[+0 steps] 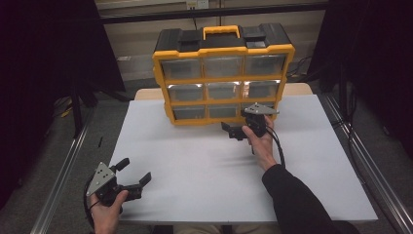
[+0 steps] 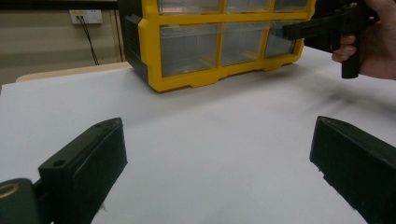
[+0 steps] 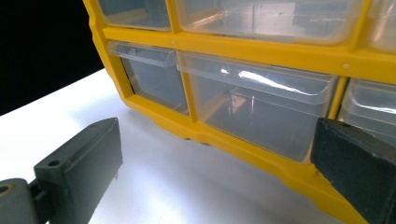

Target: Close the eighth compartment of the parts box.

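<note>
A yellow organiser box (image 1: 224, 48) with a black top and clear drawers stands upright at the back of the white table (image 1: 195, 165). My right gripper (image 1: 233, 130) is open, held just in front of the bottom row of drawers. In the right gripper view, the bottom middle drawer (image 3: 261, 107) sits right ahead between the spread jaws, with the yellow frame (image 3: 261, 49) above it. My left gripper (image 1: 136, 170) hovers open at the table's near left corner with nothing between its fingers. From the left gripper view, the box (image 2: 154, 70) and the right gripper (image 2: 327, 28) lie farther off.
Dark curtains hang on both sides, and metal rails (image 1: 63, 180) run along the floor beside the table. The right gripper's cable (image 1: 280, 148) trails back over the hand. A wall socket (image 2: 86, 17) sits behind the table.
</note>
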`<state>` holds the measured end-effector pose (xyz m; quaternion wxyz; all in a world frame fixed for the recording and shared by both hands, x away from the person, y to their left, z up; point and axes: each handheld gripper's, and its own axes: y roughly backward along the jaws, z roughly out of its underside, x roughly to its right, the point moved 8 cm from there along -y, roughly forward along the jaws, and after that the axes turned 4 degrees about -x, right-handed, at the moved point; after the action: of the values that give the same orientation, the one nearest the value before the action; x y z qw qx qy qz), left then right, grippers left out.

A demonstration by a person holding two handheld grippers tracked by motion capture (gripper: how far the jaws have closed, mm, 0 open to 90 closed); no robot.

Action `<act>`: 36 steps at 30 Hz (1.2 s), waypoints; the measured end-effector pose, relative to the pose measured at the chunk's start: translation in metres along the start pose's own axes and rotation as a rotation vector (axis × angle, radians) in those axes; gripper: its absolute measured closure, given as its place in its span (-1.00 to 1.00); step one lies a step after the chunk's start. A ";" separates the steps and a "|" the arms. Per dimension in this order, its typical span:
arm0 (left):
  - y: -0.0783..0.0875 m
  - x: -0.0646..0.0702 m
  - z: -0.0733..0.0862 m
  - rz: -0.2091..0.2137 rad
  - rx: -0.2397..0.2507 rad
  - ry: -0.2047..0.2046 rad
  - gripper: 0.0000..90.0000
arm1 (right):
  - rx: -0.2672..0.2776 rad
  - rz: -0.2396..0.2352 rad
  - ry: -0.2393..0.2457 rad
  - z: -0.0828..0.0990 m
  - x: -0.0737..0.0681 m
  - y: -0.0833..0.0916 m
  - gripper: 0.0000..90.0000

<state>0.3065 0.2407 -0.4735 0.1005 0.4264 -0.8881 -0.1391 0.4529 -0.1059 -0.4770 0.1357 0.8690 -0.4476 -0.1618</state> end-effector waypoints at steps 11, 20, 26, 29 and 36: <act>0.000 0.000 -0.001 -0.001 0.005 0.001 -0.92 | 0.001 0.019 0.021 0.004 0.001 0.030 -0.94; 0.000 -0.002 -0.001 -0.011 0.009 0.005 -0.92 | -0.006 0.064 0.032 0.013 0.012 0.064 -0.95; 0.000 -0.001 -0.001 -0.009 0.010 0.005 -0.92 | 0.007 0.079 0.037 0.018 0.014 0.082 -0.95; 0.001 -0.002 -0.001 -0.011 0.012 0.008 -0.92 | 0.013 0.082 0.031 0.022 0.014 0.090 -0.94; 0.000 -0.001 -0.001 -0.008 0.009 0.016 -0.91 | 0.022 0.083 0.035 0.027 0.012 0.105 -0.93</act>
<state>0.3072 0.2415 -0.4722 0.1050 0.4313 -0.8862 -0.1323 0.3720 -0.1774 -0.4639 0.1405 0.8537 -0.4826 -0.1360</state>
